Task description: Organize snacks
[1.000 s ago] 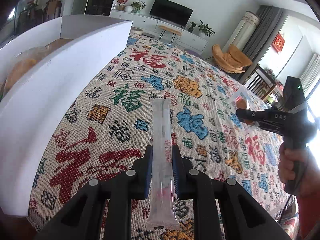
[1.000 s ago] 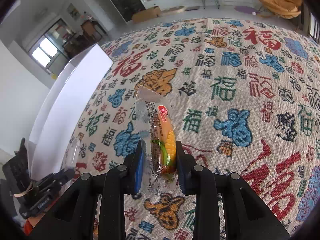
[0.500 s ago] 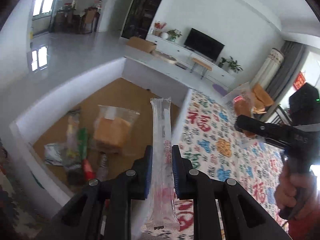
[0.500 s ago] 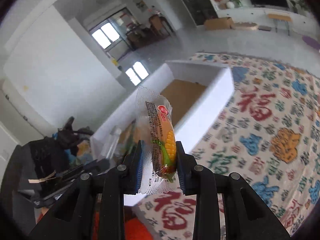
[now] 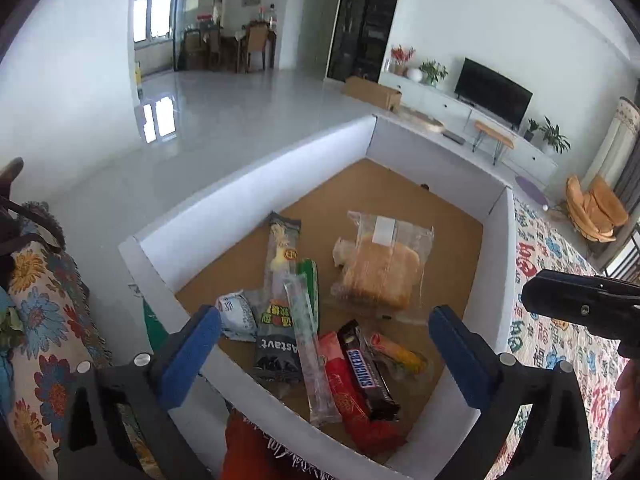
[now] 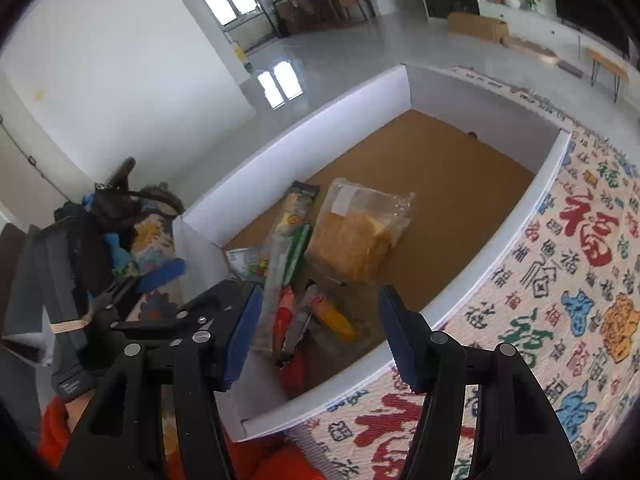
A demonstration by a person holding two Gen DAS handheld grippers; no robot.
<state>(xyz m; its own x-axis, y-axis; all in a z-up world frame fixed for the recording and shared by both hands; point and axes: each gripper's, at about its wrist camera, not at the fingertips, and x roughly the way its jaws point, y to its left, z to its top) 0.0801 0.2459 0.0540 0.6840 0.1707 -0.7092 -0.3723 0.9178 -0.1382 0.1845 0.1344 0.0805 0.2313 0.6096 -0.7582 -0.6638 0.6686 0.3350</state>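
Observation:
A white-walled box (image 5: 256, 176) with a brown floor holds several snacks. My left gripper (image 5: 324, 344) hovers over its near end, jaws opening wide with nothing between them. Below it the long clear stick pack (image 5: 310, 356) lies across a Snickers bar (image 5: 366, 368), a red packet (image 5: 352, 400) and a black packet (image 5: 278, 354). My right gripper (image 6: 322, 332) is also above the box (image 6: 320, 120), jaws opening and empty. The corn sausage pack (image 6: 334, 316) lies on the box floor beneath it. A bagged bread loaf (image 5: 376, 272) sits mid-box.
The patterned tablecloth (image 6: 560, 280) runs along the box's right side. A floral cushion (image 5: 40, 320) is left of the box. The person's orange garment (image 5: 248, 448) shows at the near edge. The far half of the box floor (image 6: 440, 160) is bare.
Both grippers swung from over the tablecloth to above the box. Each opened, and the clear stick pack and the corn sausage pack now lie in the box.

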